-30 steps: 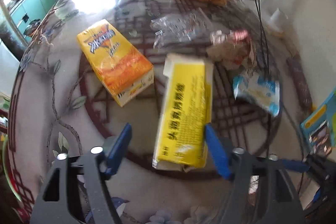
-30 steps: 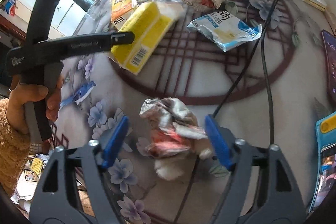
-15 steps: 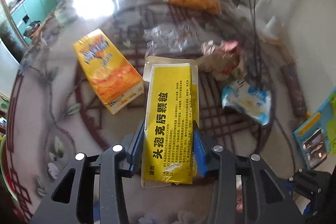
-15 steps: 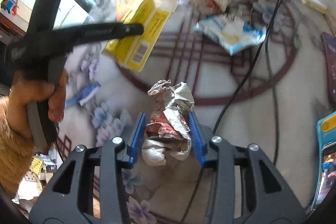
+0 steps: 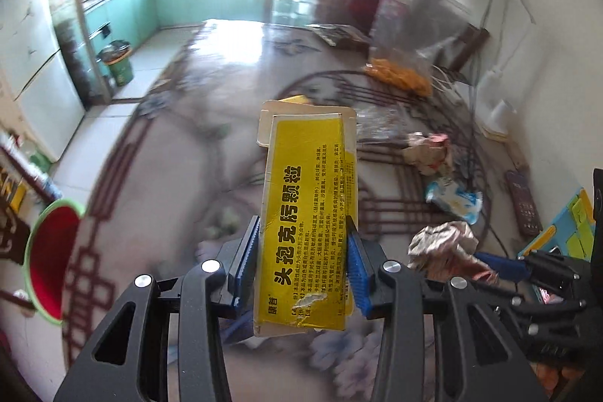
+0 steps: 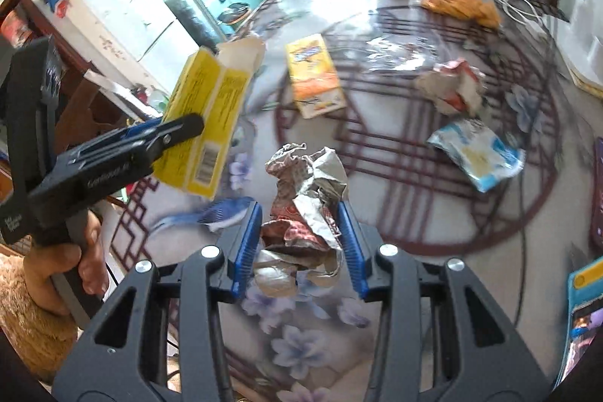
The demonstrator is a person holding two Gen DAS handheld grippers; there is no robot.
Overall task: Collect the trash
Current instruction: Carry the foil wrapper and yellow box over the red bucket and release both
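Observation:
My left gripper (image 5: 301,262) is shut on a yellow medicine box (image 5: 311,210) and holds it up off the table; it also shows in the right wrist view (image 6: 205,123). My right gripper (image 6: 299,243) is shut on a crumpled wrapper (image 6: 305,206), lifted above the table; the wrapper shows in the left wrist view (image 5: 446,249). On the table lie an orange-yellow carton (image 6: 312,76), a blue-white packet (image 6: 476,153), another crumpled wrapper (image 6: 452,89) and a clear plastic wrapper (image 6: 395,53).
A red bin with a green rim (image 5: 47,251) stands on the floor left of the table. A bag of orange snacks (image 5: 399,74), black cables (image 6: 524,183), a remote (image 5: 522,202) and a phone (image 6: 584,311) lie at the table's right side.
Both grippers closed on their items and lifted them. The yellow box and the crumpled wrapper rose off the table, and both views tilted up toward the room.

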